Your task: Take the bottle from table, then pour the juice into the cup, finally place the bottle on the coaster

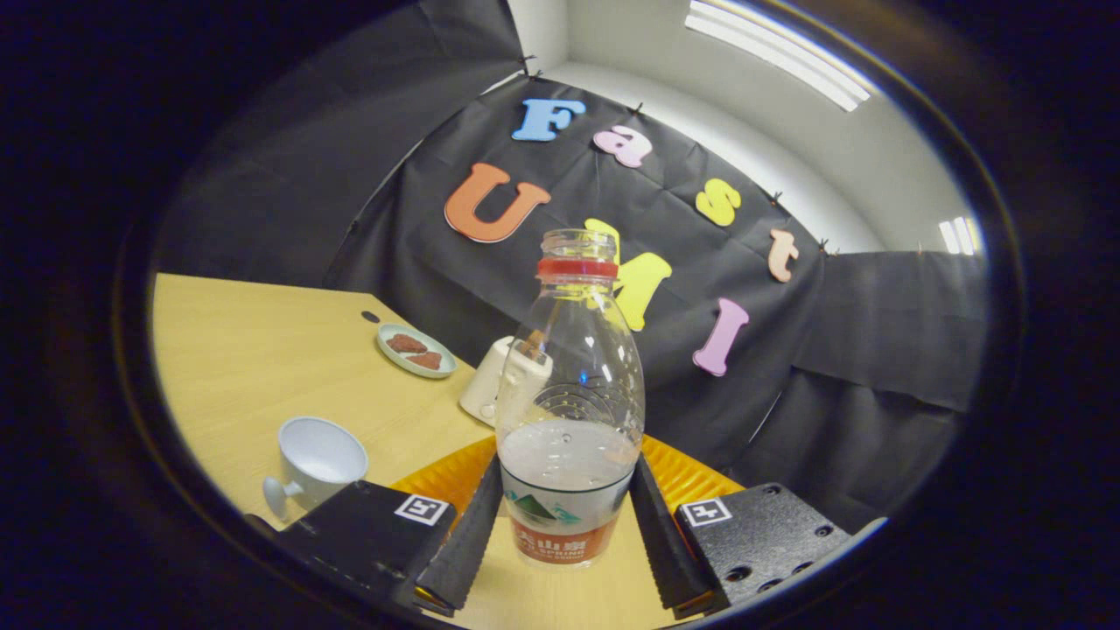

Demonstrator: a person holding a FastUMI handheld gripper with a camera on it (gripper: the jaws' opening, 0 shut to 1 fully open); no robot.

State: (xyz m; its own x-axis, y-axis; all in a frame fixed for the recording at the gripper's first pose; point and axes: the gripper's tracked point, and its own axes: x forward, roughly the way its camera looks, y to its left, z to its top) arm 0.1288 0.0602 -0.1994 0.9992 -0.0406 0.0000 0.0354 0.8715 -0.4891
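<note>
I see the bottle [569,411] upright between the two fingers of my tongs [564,534], uncapped, with liquid up to about its label. Both ribbed pads [465,534] lie against its lower sides, so the tongs are clamped on it. Behind its base is the orange coaster [682,477]. To the left on the tabletop [262,350] stands the white cup [317,462], and beyond it a small plate [416,350] and a cream container [490,389].

One clear plastic bottle [569,411], one white ceramic cup [317,462], one yellow ribbed coaster [682,477], one pale green plate [416,351] and one cream toaster [490,389] are counted between two gripper fingers [464,538].
</note>
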